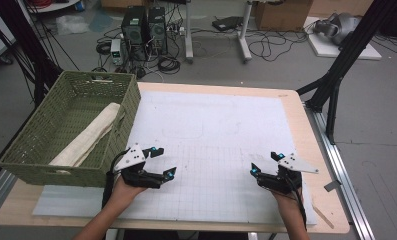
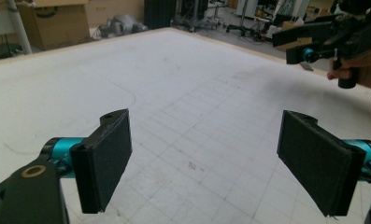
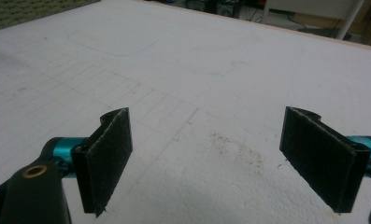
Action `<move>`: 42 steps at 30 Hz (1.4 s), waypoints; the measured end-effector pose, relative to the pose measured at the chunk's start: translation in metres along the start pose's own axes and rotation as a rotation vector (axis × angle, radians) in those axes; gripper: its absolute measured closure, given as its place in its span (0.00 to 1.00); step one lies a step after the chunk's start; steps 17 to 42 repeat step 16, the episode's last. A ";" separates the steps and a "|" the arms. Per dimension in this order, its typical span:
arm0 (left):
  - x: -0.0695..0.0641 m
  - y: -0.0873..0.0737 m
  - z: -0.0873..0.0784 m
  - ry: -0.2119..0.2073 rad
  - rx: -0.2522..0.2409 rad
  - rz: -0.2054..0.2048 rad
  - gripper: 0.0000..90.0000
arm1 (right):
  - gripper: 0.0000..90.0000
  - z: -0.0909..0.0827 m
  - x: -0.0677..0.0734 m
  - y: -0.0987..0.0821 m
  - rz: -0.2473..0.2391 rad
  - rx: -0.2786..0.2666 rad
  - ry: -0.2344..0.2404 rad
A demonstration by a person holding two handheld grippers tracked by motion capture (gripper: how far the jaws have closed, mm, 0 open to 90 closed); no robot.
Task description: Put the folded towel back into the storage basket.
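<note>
**White gridded mat, both tools idle**

Near edge: left gripper (image 1: 162, 163) w/ jaws spread wide, nothing btwn pads, over mat (image 1: 211, 125). Right gripper (image 1: 264, 163) same: wide apart, empty. Farther left: green basket (image 1: 41, 150) w/ rolled cloth (image 1: 88, 137) inside, well apart from both.

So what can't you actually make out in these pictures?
- Cloth in the green basket, high view: its near end is hidden behind the basket's front wall.
- Basket floor, high view: partly covered by the cloth.
- Faint outline drawn on the white mat, high view: too pale to read.
- Person, high view: cut off by the bottom edge.
</note>
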State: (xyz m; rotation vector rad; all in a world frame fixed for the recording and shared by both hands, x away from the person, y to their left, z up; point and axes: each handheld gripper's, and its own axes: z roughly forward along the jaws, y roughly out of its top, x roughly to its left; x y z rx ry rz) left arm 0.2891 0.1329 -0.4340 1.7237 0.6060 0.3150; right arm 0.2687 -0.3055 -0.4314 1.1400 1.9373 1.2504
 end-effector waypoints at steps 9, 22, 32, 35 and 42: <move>0.004 -0.007 0.001 0.020 0.021 -0.025 0.20 | 0.18 -0.001 -0.005 -0.003 0.014 0.011 -0.011; 0.005 -0.008 0.000 0.030 0.028 -0.031 0.20 | 0.18 0.000 -0.005 -0.002 0.014 0.013 -0.008; 0.005 -0.008 0.000 0.030 0.028 -0.031 0.20 | 0.18 0.000 -0.005 -0.002 0.014 0.013 -0.008; 0.005 -0.008 0.000 0.030 0.028 -0.031 0.20 | 0.18 0.000 -0.005 -0.002 0.014 0.013 -0.008; 0.005 -0.008 0.000 0.030 0.028 -0.031 0.20 | 0.18 0.000 -0.005 -0.002 0.014 0.013 -0.008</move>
